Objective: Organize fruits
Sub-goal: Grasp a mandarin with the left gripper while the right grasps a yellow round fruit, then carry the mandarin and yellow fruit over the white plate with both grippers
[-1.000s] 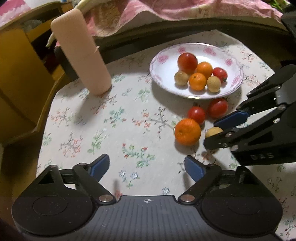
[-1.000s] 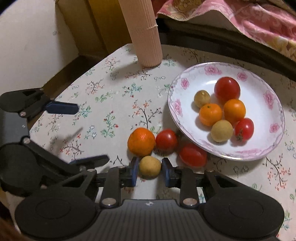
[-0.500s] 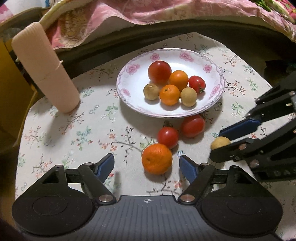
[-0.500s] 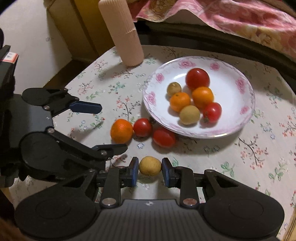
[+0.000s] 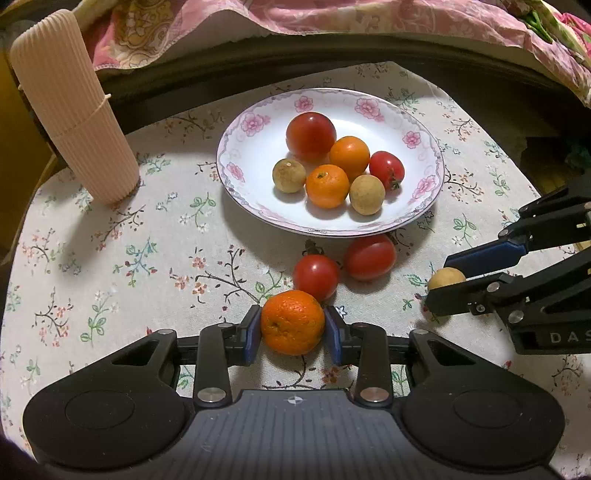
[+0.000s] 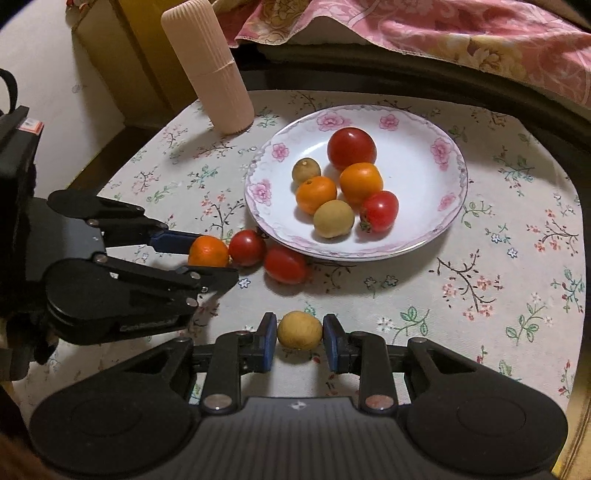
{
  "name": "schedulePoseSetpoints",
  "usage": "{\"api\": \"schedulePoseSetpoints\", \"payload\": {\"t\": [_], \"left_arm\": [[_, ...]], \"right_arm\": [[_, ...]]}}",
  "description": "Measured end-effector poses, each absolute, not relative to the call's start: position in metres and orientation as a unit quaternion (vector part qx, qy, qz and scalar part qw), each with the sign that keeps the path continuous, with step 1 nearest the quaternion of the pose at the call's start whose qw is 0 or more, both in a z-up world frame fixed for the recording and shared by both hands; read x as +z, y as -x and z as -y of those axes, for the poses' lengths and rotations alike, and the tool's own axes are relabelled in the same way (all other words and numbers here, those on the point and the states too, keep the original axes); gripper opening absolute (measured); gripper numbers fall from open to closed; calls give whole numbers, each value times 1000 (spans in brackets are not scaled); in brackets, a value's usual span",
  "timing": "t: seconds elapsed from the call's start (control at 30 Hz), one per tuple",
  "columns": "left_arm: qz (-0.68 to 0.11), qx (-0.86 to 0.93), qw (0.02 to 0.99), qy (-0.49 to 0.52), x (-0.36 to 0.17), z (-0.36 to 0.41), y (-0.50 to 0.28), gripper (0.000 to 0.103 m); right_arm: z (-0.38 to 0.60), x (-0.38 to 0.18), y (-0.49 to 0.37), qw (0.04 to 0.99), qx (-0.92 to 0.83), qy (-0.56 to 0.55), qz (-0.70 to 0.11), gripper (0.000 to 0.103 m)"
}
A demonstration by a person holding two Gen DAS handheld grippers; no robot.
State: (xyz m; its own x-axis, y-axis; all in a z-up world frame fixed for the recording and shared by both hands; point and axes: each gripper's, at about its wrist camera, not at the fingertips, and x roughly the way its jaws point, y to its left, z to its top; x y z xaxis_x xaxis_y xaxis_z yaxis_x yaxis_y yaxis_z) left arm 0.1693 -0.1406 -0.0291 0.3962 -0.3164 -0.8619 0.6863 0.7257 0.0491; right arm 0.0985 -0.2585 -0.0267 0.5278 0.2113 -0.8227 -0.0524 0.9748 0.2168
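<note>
A white flowered plate (image 5: 258, 177) (image 6: 436, 206) holds several fruits: tomatoes, oranges and small tan round fruits. My left gripper (image 5: 292, 328) (image 6: 207, 258) is shut on an orange (image 5: 292, 322) (image 6: 207, 252) on the tablecloth. Two tomatoes (image 5: 316, 277) (image 5: 370, 256) lie just beyond it, in front of the plate. My right gripper (image 6: 300, 338) (image 5: 448, 282) is shut on a small tan round fruit (image 6: 299, 329) (image 5: 445, 277), to the right of the left gripper.
A tall ribbed beige cylinder (image 5: 70, 110) (image 6: 208, 66) stands at the table's back left. A pink floral cloth (image 5: 332, 18) lies beyond the dark table rim. The floral tablecloth (image 5: 110, 258) covers the table.
My left gripper moved right and forward around the orange and closed on it. My right gripper kept hold of the tan fruit and drew back from the plate.
</note>
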Motion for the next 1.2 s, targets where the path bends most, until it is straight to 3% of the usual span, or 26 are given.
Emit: {"api": "schedulePoseSetpoints", "payload": {"t": [0.57, 0.73, 0.8, 0.93, 1.07, 1.17, 1.2], "left_arm": [[-457, -311, 803, -224, -30, 137, -134, 46], [-457, -310, 804, -222, -31, 133, -136, 54], [-457, -307, 804, -222, -31, 133, -138, 62], [-458, -311, 803, -220, -31, 132, -140, 63], [-460, -312, 802, -220, -31, 134, -140, 61], [-459, -323, 799, -217, -31, 137, -137, 45], [-459, -322, 799, -217, -31, 139, -137, 44]], "right_arm": [[250, -34, -89, 864, 81, -44, -495, 30], [250, -35, -90, 865, 80, -44, -493, 30], [250, -35, -91, 865, 80, -43, -494, 30], [250, -34, -91, 862, 81, -39, -499, 31], [253, -33, -87, 861, 84, -45, -500, 31], [255, -32, -85, 861, 83, -47, -500, 31], [255, -32, -84, 861, 82, -46, -500, 31]]}}
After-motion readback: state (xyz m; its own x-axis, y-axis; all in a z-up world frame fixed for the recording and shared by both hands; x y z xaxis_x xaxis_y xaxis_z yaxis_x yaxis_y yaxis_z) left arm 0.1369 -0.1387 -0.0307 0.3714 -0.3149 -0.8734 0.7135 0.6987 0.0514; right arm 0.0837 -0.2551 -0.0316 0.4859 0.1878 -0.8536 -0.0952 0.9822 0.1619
